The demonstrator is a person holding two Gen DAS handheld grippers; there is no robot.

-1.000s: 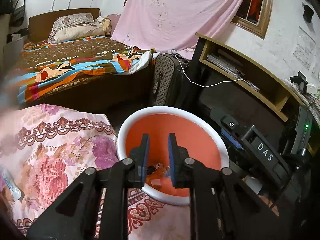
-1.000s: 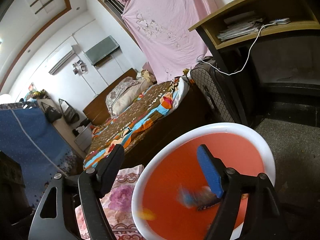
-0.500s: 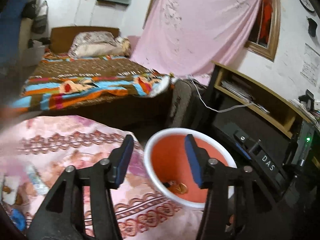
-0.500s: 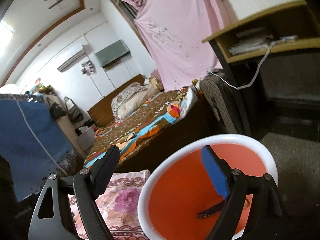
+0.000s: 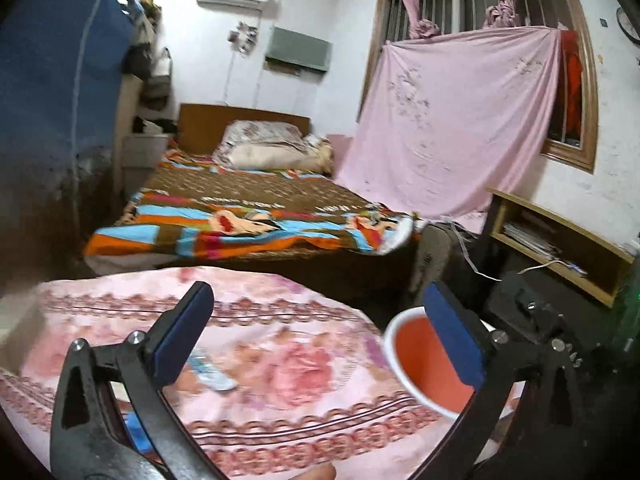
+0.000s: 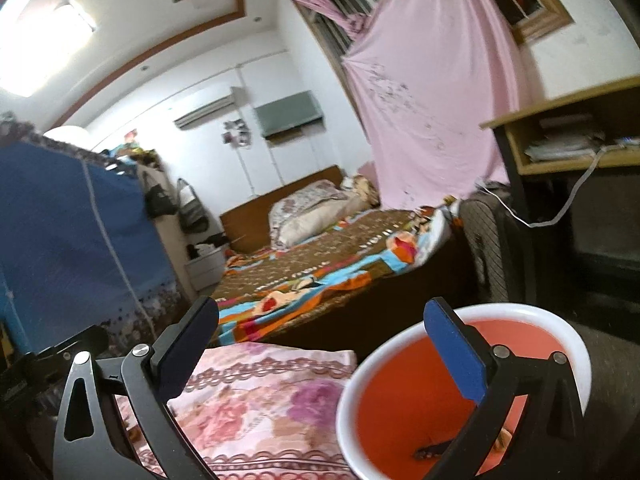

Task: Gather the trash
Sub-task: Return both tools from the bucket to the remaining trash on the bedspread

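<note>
An orange bin with a white rim (image 5: 412, 356) (image 6: 400, 400) stands beside the pink flowered cloth (image 5: 280, 352) (image 6: 256, 400). A dark piece of trash (image 6: 434, 450) lies in its bottom. My left gripper (image 5: 320, 336) is open and empty above the cloth, left of the bin. A pale wrapper (image 5: 210, 372) lies on the cloth between its fingers, and a blue scrap (image 5: 138, 436) shows behind the left finger. My right gripper (image 6: 322, 348) is open and empty over the bin's left rim.
A bed with a striped brown blanket (image 5: 248, 216) lies beyond the cloth. A wooden shelf desk (image 5: 560, 236) with a white cable stands at right, a dark suitcase (image 6: 484, 248) beside it. A blue wardrobe cover (image 6: 60, 240) stands at left.
My left gripper opened wide and swung left and up, away from the bin, over the cloth. My right gripper stayed open and tilted up; the trash it dropped settled in the bin.
</note>
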